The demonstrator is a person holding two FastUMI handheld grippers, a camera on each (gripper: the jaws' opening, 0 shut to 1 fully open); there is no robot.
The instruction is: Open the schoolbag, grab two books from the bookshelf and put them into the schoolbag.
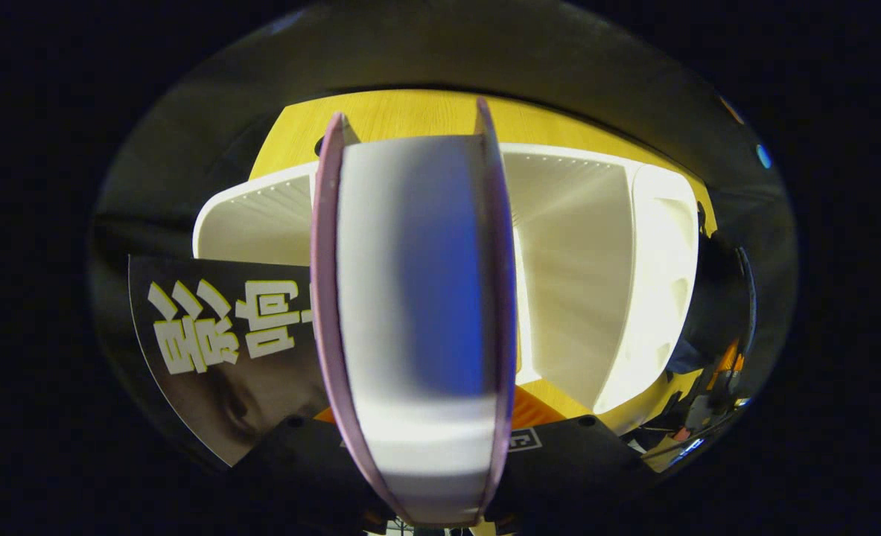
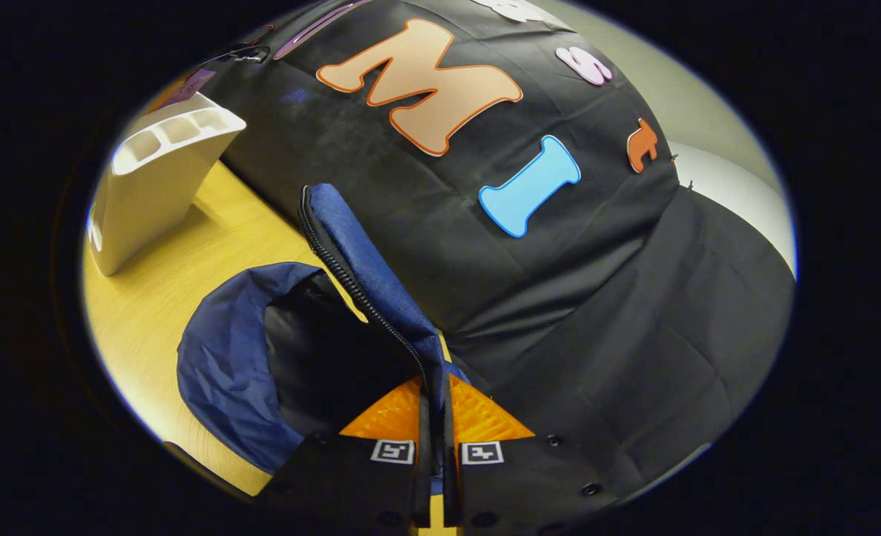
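In the left gripper view a thick book [image 1: 414,313] with mauve covers stands on end, its white page edges facing me. My left gripper [image 1: 429,447] is shut on it, one finger against each cover. Behind it stands the white bookshelf [image 1: 589,283]. A second book [image 1: 217,327], black with white lettering, leans at the left. In the right gripper view the blue schoolbag [image 2: 224,372] lies on the table with its dark inside showing. My right gripper [image 2: 434,417] is shut on the bag's zipped edge flap [image 2: 358,253] and holds it raised.
The yellow wooden table [image 2: 187,268] carries both bag and bookshelf [image 2: 157,179], which stands left of the bag and beyond it. The black booth wall hangs close behind the bag. In the left gripper view the table [image 1: 410,112] shows past the shelf.
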